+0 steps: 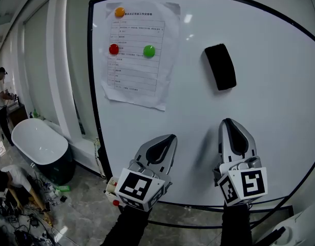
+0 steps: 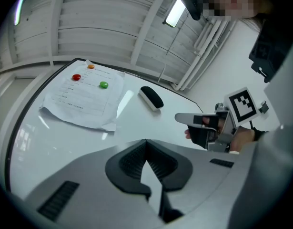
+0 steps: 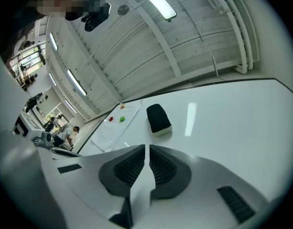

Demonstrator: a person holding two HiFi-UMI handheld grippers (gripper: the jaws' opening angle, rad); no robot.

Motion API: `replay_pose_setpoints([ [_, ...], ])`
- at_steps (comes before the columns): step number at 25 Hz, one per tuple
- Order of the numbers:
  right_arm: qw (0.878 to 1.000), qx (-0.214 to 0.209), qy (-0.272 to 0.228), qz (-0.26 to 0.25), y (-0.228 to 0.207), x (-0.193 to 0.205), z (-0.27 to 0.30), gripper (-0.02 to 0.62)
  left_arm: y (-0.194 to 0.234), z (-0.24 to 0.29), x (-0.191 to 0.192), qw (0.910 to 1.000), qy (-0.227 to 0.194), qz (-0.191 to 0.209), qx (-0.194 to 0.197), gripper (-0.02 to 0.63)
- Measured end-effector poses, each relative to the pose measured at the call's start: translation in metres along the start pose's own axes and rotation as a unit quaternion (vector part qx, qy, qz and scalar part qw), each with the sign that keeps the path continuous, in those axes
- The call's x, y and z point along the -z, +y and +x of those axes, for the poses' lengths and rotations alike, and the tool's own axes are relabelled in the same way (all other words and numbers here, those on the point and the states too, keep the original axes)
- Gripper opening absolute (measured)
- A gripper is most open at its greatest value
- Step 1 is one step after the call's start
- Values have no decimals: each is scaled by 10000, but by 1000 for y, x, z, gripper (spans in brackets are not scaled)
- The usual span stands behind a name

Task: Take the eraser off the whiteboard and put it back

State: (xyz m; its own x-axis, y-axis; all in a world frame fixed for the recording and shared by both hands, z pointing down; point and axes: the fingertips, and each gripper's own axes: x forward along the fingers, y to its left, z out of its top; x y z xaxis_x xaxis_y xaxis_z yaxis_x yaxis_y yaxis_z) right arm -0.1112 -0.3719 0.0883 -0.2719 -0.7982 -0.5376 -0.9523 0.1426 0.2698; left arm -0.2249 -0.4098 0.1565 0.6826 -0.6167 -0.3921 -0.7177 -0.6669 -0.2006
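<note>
The eraser [image 1: 220, 66] clings to the whiteboard [image 1: 280, 86], well above the right hand-held gripper [image 1: 234, 129], whose jaws are closed and empty.

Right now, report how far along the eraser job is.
Done: nothing I can confirm. The eraser sits flat on the whiteboard, which fits either the start or the finish.
In hand: nothing. The left tool and right tool are both shut and empty, below the eraser and apart from it.
Left: if it has not come off yet, the whole lift and return.
</note>
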Motion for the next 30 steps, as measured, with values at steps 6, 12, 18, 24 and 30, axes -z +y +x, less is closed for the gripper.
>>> replay_pose_setpoints([
  [6,9987,-7,-380,-352,-11,-27,31,252,1,2,5,9999,-43,-103,-47,8],
  [12,9955,154,-390,-847,-17,-35,59,290,0,-1,12,9997,24,-243,10,7],
  [18,9909,346,-196,-1288,-31,-35,81,346,-1,-1,17,9997,57,-243,20,8],
  [24,9825,389,-99,-1817,-26,-37,96,351,2,-2,17,9997,78,-211,-41,8],
  [30,9798,508,105,-1931,-27,-35,101,340,-3,-2,13,9997,71,-212,50,8],
])
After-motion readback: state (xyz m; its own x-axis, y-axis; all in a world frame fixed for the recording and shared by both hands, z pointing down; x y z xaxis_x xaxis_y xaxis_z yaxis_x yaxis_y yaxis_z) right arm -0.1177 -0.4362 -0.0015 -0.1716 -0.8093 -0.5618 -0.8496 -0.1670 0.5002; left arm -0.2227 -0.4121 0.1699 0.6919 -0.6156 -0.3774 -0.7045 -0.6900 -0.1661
